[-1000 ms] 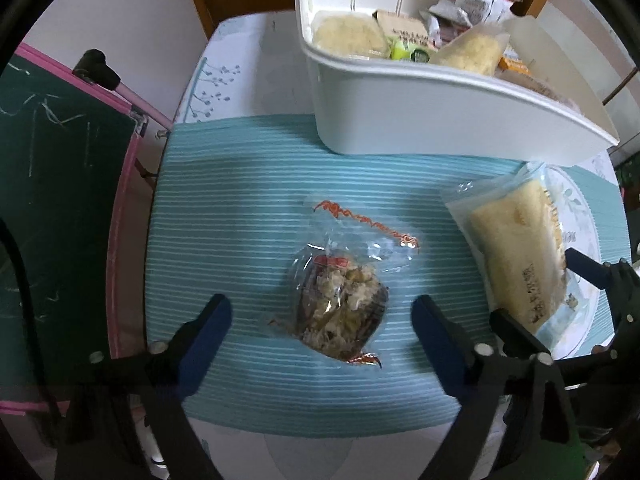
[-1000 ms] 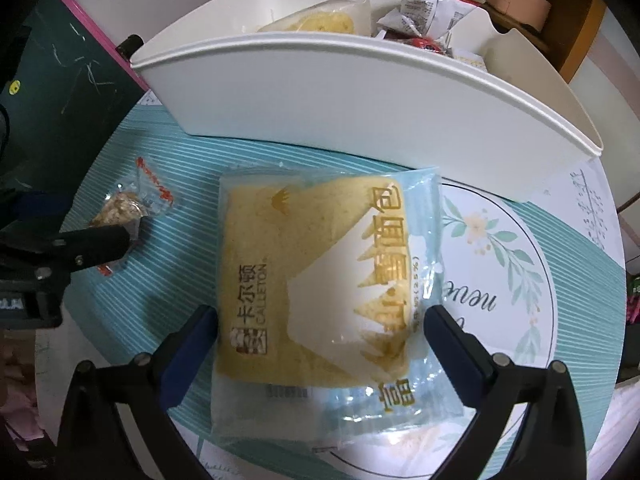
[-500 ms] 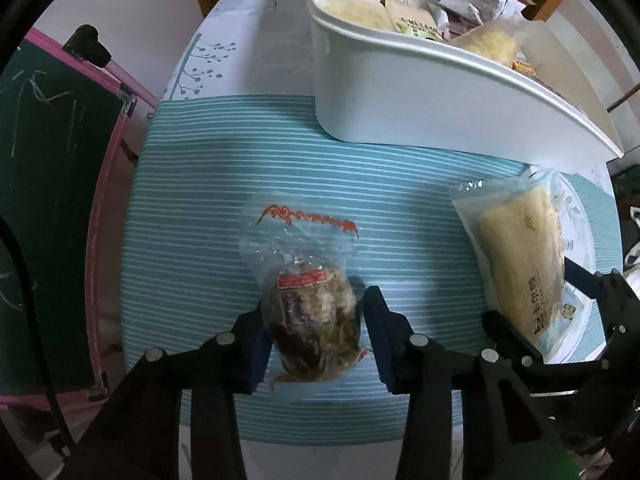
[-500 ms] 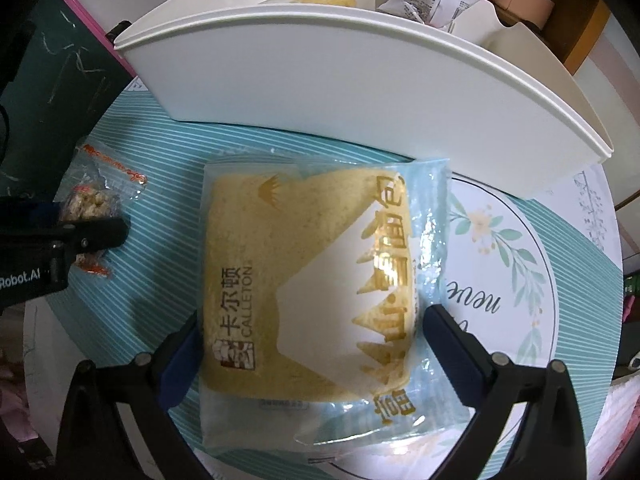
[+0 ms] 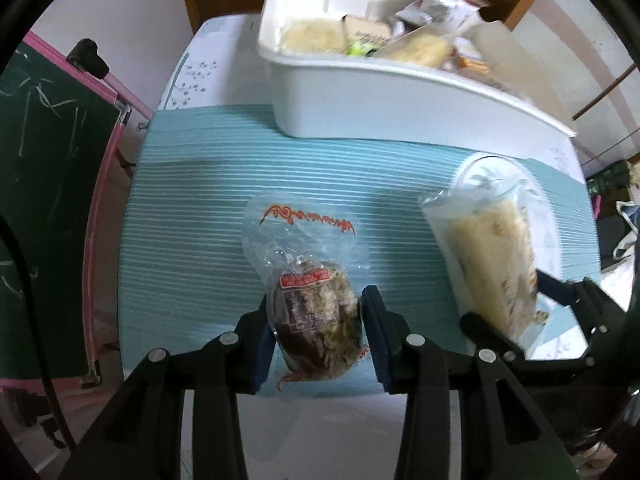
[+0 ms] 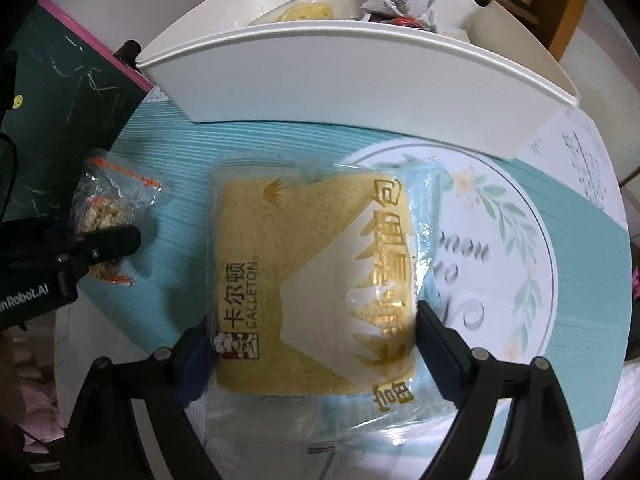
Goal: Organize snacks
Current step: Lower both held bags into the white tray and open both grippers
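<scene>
My left gripper (image 5: 316,320) is shut on a clear packet of brown crumbly snack (image 5: 314,312) with red print, held over the teal striped mat (image 5: 192,216). The packet also shows at the left of the right wrist view (image 6: 104,216). My right gripper (image 6: 314,328) is shut on a wrapped yellow bread packet (image 6: 312,280) with gold lettering; in the left wrist view this bread packet (image 5: 492,264) is tilted up at the right. A white bin (image 5: 400,96) holding several snacks stands behind both, and shows in the right wrist view (image 6: 360,80) too.
A green chalkboard with a pink frame (image 5: 52,184) stands at the table's left edge. A round floral print (image 6: 500,240) marks the mat at the right. A wooden cabinet (image 5: 524,0) stands behind the bin.
Both grippers closed: the left on the crumbly snack packet, then the right on the bread packet. Both packets now look lifted a little and the bread is tilted.
</scene>
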`<state>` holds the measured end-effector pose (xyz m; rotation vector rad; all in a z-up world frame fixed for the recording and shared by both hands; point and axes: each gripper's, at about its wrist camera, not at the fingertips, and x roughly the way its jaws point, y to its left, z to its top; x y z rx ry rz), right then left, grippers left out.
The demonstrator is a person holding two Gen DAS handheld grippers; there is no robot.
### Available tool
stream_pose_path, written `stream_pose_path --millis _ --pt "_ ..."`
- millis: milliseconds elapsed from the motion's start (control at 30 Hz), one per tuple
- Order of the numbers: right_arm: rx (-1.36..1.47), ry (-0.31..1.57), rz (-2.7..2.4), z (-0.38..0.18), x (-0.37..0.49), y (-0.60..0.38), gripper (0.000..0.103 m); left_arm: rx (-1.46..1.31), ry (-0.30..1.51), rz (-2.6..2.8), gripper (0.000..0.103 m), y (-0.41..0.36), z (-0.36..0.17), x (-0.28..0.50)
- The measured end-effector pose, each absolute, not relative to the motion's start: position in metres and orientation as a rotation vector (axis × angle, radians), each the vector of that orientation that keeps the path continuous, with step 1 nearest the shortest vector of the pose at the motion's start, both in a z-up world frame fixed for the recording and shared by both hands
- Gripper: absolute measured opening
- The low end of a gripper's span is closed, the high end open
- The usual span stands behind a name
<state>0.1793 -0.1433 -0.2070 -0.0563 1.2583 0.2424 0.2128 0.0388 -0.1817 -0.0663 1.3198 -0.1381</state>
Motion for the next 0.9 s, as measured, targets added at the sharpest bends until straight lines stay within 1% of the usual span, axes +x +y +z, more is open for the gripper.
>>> stream_pose_path --millis 167,500,700,900 --pt "-0.02 1.23 0.255 -0.183 0.161 -0.155 0.089 -0.076 1.264 -0.165 0.039 0.026 -0.145 0.199" --pt "0.036 1.103 0.258 -0.106 0.143 -0.171 0.09 -0.042 1.149 -0.197 0.039 0.001 -0.062 0.181" --pt "0.036 1.003 0.246 -0.056 0.162 -0.182 0.09 0.008 1.056 -0.197 0.039 -0.008 -0.008 0.207" --pt "0.035 0.879 0.21 -0.005 0.198 -0.19 0.09 0.043 0.979 -0.187 0.04 -0.012 0.03 0.248"
